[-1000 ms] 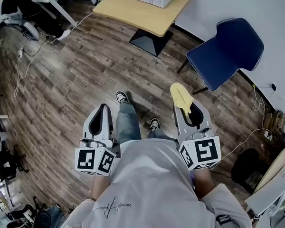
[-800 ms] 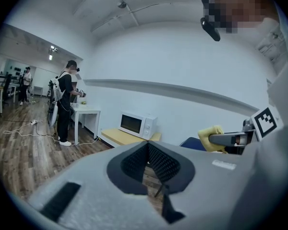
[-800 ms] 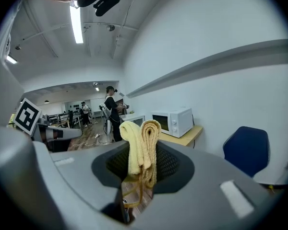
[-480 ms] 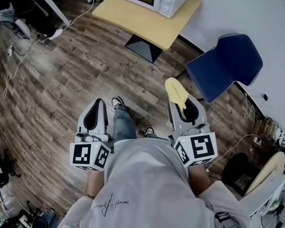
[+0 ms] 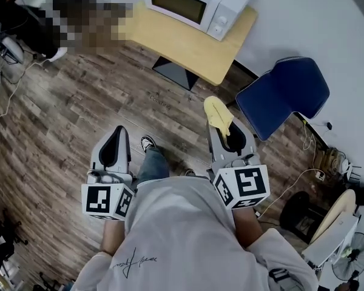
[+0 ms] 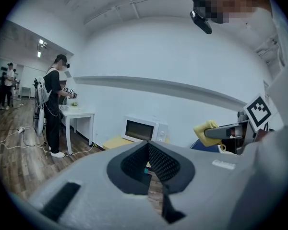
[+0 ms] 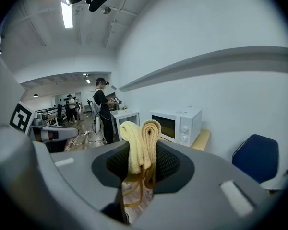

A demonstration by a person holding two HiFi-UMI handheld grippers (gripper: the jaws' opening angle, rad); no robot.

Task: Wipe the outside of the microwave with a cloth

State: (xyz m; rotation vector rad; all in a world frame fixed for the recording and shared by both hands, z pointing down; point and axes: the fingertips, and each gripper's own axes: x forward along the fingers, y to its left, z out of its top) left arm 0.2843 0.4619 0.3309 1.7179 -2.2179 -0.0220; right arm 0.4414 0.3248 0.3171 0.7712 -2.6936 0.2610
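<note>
A white microwave (image 5: 197, 3) with a dark door stands on a light wooden table (image 5: 188, 41) at the top of the head view, well ahead of both grippers; it also shows as the microwave (image 7: 175, 123) and microwave (image 6: 142, 129). My right gripper (image 5: 221, 126) is shut on a folded yellow cloth (image 5: 218, 113), whose folds stick up past the jaws as the cloth (image 7: 141, 143). My left gripper (image 5: 116, 137) is held low at the left, jaws shut with nothing between them.
A blue chair (image 5: 284, 96) stands right of the table. Cables trail over the wooden floor (image 5: 60, 114) at the left. A person (image 6: 53, 104) stands by a white desk (image 6: 77, 115) further left. A fan and bags sit at the far right.
The microwave and table have come further into view and nearer as I walk towards them. Both grippers keep their pose, the cloth still held in the right one.
</note>
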